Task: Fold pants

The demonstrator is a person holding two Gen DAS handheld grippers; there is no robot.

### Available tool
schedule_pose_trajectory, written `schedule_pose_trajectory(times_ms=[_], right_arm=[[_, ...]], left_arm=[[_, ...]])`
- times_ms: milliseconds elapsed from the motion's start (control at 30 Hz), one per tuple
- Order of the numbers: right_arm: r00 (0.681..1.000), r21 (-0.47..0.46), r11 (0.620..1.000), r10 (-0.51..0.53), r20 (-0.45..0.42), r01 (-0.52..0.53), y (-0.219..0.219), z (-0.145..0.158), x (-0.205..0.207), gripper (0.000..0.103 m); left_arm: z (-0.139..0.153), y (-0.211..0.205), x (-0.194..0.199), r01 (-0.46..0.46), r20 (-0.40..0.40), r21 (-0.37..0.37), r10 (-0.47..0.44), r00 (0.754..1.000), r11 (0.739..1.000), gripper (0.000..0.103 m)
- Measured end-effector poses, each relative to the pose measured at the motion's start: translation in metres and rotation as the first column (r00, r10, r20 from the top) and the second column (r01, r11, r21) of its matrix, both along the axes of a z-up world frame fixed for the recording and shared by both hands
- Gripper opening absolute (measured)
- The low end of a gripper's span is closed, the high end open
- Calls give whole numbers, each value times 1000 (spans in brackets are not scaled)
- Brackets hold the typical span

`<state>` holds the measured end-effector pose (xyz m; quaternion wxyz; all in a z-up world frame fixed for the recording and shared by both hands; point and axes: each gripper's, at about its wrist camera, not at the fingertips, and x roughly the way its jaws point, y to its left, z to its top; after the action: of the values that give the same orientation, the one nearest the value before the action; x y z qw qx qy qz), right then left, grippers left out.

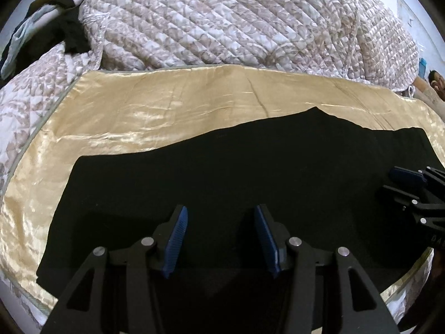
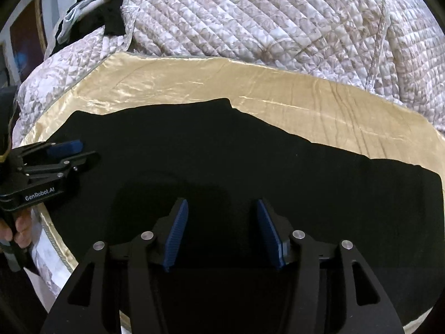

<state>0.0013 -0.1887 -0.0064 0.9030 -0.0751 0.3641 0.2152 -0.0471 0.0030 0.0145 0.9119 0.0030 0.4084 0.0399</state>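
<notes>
Black pants [image 1: 228, 172] lie flat on a shiny gold cloth [image 1: 139, 111], stretched from left to right with a peaked far edge. My left gripper [image 1: 221, 211] hovers over the near part of the pants, jaws apart, nothing between the blue pads. In the right wrist view the same pants [image 2: 250, 161] cover the gold cloth [image 2: 306, 103]. My right gripper [image 2: 222, 204] is open above them with an empty gap. The right gripper also shows at the right edge of the left wrist view [image 1: 400, 182], and the left gripper at the left edge of the right wrist view [image 2: 75, 151].
A quilted floral bedcover [image 1: 222, 22] is bunched up behind the gold cloth. Dark and pale clothes [image 1: 55, 30] are heaped at the far left. A hand [image 2: 19, 228] holds the left gripper's handle. A person's head [image 1: 436, 82] shows at the far right edge.
</notes>
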Motion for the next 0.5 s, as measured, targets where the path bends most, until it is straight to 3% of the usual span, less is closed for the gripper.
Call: schedule_pose_trajectory(times_ms=[500], right_arm=[[999,6,999,-31,27,31,0,-1,-9,58]], left_arm=[[1,35,-6,-117,13,13,117,993,993,55]])
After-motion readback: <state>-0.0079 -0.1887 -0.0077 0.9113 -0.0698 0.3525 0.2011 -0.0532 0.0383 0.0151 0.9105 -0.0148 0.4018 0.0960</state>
